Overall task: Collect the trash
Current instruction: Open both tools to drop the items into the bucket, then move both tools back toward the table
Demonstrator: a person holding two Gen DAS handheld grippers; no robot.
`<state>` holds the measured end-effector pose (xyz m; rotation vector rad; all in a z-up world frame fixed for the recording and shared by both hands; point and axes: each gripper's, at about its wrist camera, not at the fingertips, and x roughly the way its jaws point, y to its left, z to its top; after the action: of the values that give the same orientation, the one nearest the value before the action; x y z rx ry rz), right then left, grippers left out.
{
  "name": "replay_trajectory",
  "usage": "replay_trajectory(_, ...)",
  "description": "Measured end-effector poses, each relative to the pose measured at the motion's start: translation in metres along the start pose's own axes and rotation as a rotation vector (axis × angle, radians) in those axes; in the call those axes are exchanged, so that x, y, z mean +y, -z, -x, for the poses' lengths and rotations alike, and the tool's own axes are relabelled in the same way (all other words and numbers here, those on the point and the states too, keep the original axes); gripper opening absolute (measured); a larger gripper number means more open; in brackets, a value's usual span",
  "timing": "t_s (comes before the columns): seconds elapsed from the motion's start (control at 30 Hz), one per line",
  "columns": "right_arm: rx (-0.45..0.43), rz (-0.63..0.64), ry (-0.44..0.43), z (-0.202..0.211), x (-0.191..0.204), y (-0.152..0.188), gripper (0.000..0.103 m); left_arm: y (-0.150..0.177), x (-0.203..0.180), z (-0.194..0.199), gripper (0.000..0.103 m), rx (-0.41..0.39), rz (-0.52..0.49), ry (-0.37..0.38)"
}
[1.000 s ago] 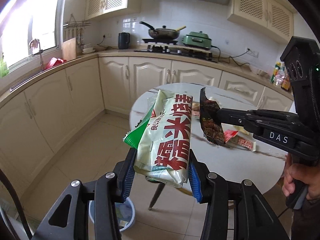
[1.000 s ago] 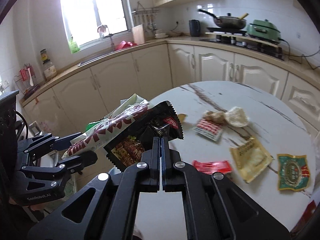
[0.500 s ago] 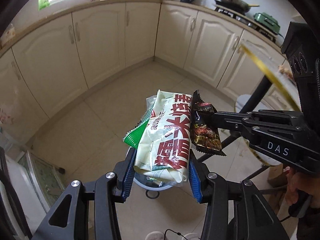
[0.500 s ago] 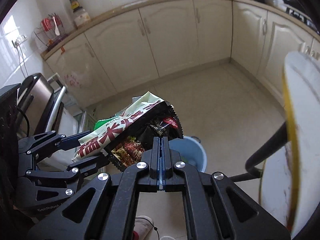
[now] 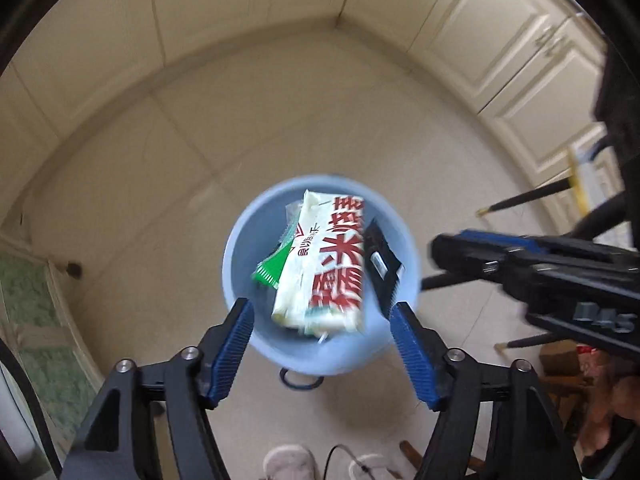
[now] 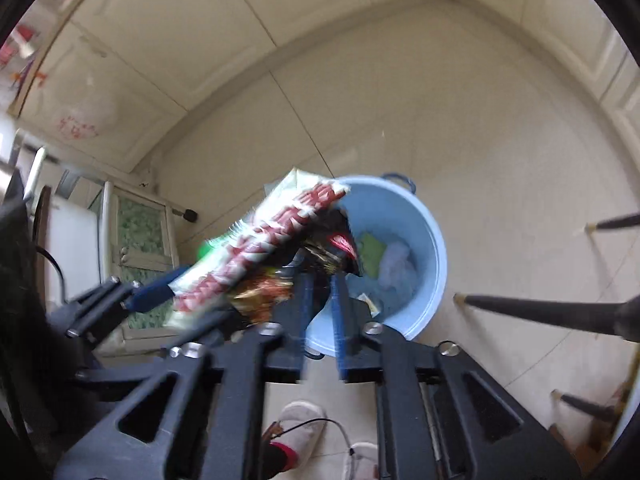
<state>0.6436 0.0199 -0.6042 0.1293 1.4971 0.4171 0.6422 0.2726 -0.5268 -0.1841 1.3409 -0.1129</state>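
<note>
You are releasing over the round light-blue plastic bucket [image 5: 320,280]. Left gripper [image 5: 322,334] jaws have just been opening and are standing clear of the white red-lettered food bag [image 5: 324,264], now dropping bucketward. Right gripper [image 6: 322,296] jaws are parting too; the dark crinkled snack wrapper [image 6: 320,248] is slipping free.
</note>
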Motion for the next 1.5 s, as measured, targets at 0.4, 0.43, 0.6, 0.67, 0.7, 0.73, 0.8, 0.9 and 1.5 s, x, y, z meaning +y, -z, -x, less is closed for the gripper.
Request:
replay_trajectory(0.4,-0.031,0.072,0.104,0.023,0.011,0.017,0.036,0.026,0.020,0.076,0.067,-0.160,0.093,-0.151)
replay_trajectory(0.43,-0.052,0.086,0.105,0.034,0.018,0.018,0.038,0.031,0.018,0.094,0.067,-0.198,0.095,-0.157)
replay_trajectory(0.6,-0.203,0.152,0.129,0.109,0.061,0.030,0.045,0.065,-0.002,0.179,0.069,-0.359,0.104,-0.170)
replay_trajectory(0.67,-0.282,0.179,0.149,0.147,0.077,0.041,0.051,0.083,-0.014,0.214,0.072,-0.436,0.105,-0.170)
replay_trajectory(0.7,-0.314,0.189,0.155,0.165,0.083,0.047,0.052,0.094,-0.020,0.232,0.074,-0.471,0.101,-0.168)
replay_trajectory(0.73,-0.352,0.199,0.157,0.183,0.092,0.054,0.052,0.100,-0.030,0.249,0.074,-0.507,0.090,-0.165)
replay_trajectory(0.8,-0.430,0.215,0.169,0.224,0.104,0.072,0.055,0.118,-0.057,0.283,0.079,-0.572,0.076,-0.166)
replay_trajectory(0.9,-0.559,0.242,0.184,0.286,0.123,0.104,0.070,0.151,-0.088,0.333,0.087,-0.679,0.050,-0.149)
replay_trajectory(1.5,-1.070,0.092,0.350,0.574,0.136,0.335,0.103,0.450,-0.243,0.494,0.102,-1.059,-0.110,-0.127)
